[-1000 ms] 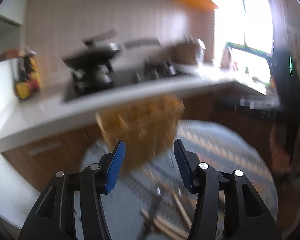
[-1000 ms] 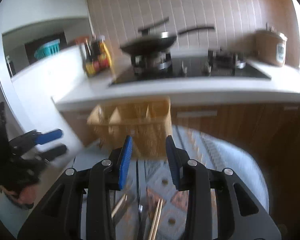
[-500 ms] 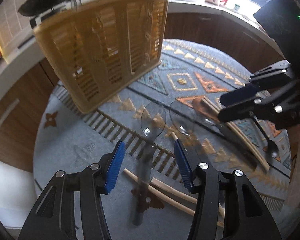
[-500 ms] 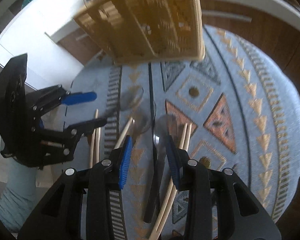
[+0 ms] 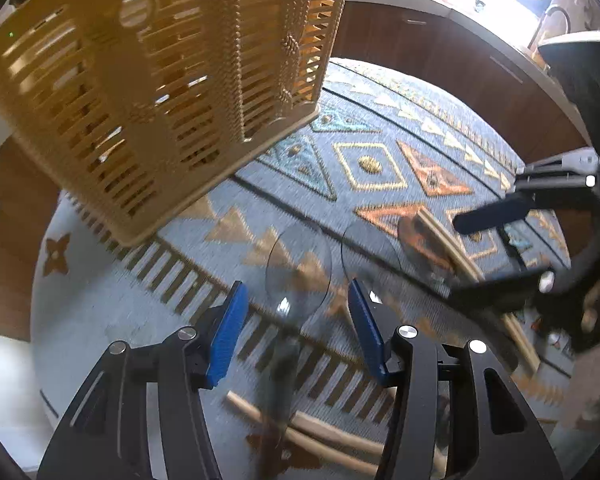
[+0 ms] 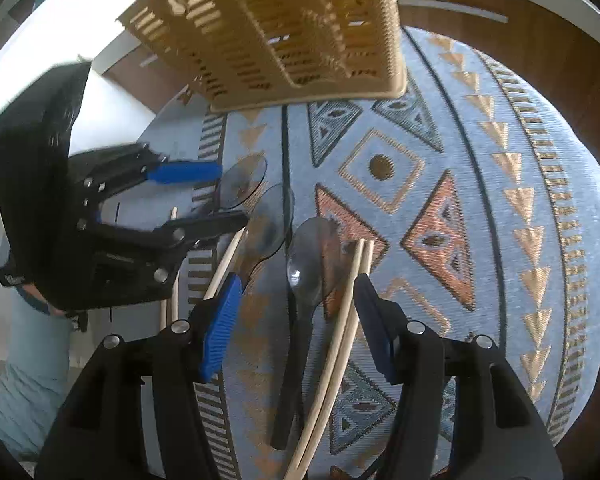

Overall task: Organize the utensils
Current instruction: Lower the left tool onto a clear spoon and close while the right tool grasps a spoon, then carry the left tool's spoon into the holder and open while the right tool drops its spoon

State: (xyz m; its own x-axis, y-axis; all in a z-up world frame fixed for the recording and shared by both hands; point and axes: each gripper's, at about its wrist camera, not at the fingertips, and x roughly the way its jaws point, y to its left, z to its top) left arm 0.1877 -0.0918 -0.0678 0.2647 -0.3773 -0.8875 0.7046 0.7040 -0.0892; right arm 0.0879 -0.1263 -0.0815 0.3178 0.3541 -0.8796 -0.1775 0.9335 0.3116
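Writing is too small to read anywhere. Left tongs (image 5: 296,334) stand half spread over a clear spoon (image 5: 298,276), pinching nothing. Right tongs (image 6: 296,320) are spreading, with a dark spoon (image 6: 306,276) and chopsticks (image 6: 346,320) between them, untouched. Yellow basket (image 6: 284,28) stands just beyond.

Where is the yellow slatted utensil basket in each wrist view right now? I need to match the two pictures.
Left wrist view: the yellow basket fills the upper left, standing on the patterned cloth beyond the left gripper.
Right wrist view: the basket is at top centre, beyond the right gripper, whose jaws are opening.
Shared landmark: the gold diamond with a dot woven into the cloth.
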